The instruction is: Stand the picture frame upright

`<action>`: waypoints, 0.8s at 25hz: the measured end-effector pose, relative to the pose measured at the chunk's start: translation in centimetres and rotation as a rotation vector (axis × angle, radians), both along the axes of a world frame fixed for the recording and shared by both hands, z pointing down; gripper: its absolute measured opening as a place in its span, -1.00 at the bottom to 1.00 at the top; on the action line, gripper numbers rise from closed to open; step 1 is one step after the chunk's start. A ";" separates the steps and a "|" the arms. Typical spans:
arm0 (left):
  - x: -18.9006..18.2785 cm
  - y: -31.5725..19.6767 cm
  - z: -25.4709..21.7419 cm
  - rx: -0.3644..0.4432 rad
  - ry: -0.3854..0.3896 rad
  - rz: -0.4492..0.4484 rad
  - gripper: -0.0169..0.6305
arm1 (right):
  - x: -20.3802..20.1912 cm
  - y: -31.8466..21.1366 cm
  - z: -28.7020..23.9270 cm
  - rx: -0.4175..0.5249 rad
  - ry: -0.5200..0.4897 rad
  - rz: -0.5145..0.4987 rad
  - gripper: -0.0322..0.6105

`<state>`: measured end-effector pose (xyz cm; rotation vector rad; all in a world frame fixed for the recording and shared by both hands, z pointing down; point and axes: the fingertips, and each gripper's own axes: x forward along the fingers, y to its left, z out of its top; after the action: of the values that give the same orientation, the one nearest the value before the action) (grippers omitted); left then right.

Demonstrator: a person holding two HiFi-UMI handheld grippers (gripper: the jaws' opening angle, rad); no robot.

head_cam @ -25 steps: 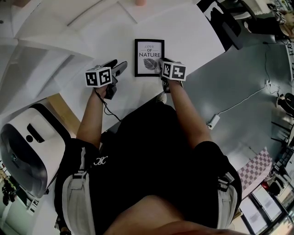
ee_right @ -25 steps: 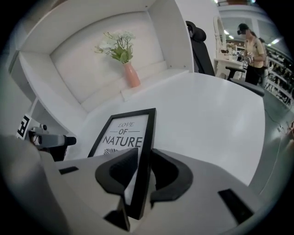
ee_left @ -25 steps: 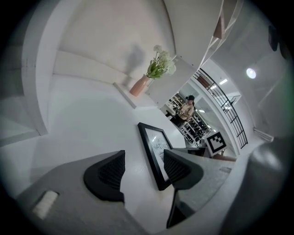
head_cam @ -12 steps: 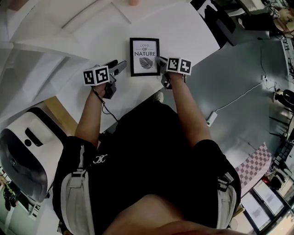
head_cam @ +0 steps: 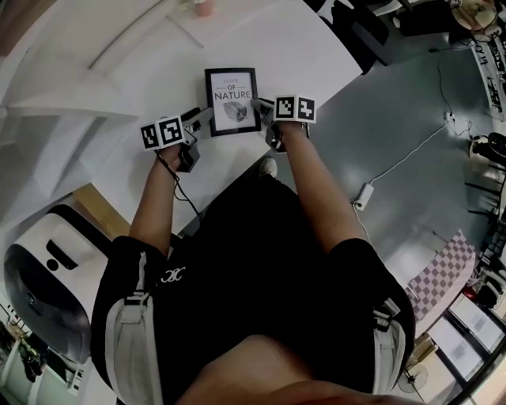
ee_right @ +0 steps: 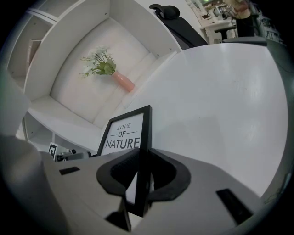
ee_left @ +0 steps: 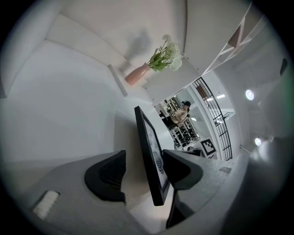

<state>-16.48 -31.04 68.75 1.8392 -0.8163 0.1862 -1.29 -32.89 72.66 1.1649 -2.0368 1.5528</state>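
The black picture frame [head_cam: 232,99] with the "NATURE" print is tipped up off the white table [head_cam: 316,55], its face toward me. My right gripper [head_cam: 259,107] holds its right edge. Its jaws have just been closing, and in the right gripper view the pads clamp the frame [ee_right: 124,135] inside that gripper [ee_right: 142,160]. My left gripper [head_cam: 204,119] is at the frame's left edge. In the left gripper view the frame [ee_left: 146,137] stands edge-on inside this gripper [ee_left: 143,158], with a clear gap to the left pad [ee_left: 110,172].
A pink vase with flowers [ee_right: 121,81] stands at the table's far side by white shelving. A black chair [ee_right: 167,10] is beyond the table's right corner. On the grey floor lie a cable [head_cam: 403,170] and, at the left, a white machine [head_cam: 39,277].
The frame has come up from lying flat. My left gripper has moved right, so the frame's left edge is now between its jaws. My right gripper has rolled with the frame.
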 end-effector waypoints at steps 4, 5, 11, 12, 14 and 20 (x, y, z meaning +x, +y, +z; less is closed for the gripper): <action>1.4 0.0 1.1 -0.013 -0.053 0.040 -0.29 | 0.4 -0.2 0.2 0.021 0.015 -0.020 -0.68; 1.7 0.1 1.2 -0.019 -0.059 0.049 -0.44 | 0.3 -0.2 0.2 0.024 0.019 -0.025 -0.68; 1.9 0.1 0.8 -0.031 -0.055 0.016 -0.62 | 0.2 -0.4 0.1 0.011 0.005 -0.011 -0.67; 2.0 0.1 0.6 -0.026 -0.060 0.012 -0.62 | 0.3 -0.3 0.1 0.001 0.003 -0.008 -0.68; 2.6 0.4 0.2 -0.016 -0.084 0.008 -0.63 | 0.8 0.2 0.3 -0.012 0.012 -0.015 -0.68; 4.4 -1.2 -2.7 0.116 -0.159 -0.033 -0.62 | 2.4 -1.7 -2.7 0.118 -0.026 -0.011 -0.68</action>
<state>-12.04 -32.22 66.00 1.9366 -0.9854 0.2715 1.14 -34.60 70.00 1.1796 -2.1741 1.4670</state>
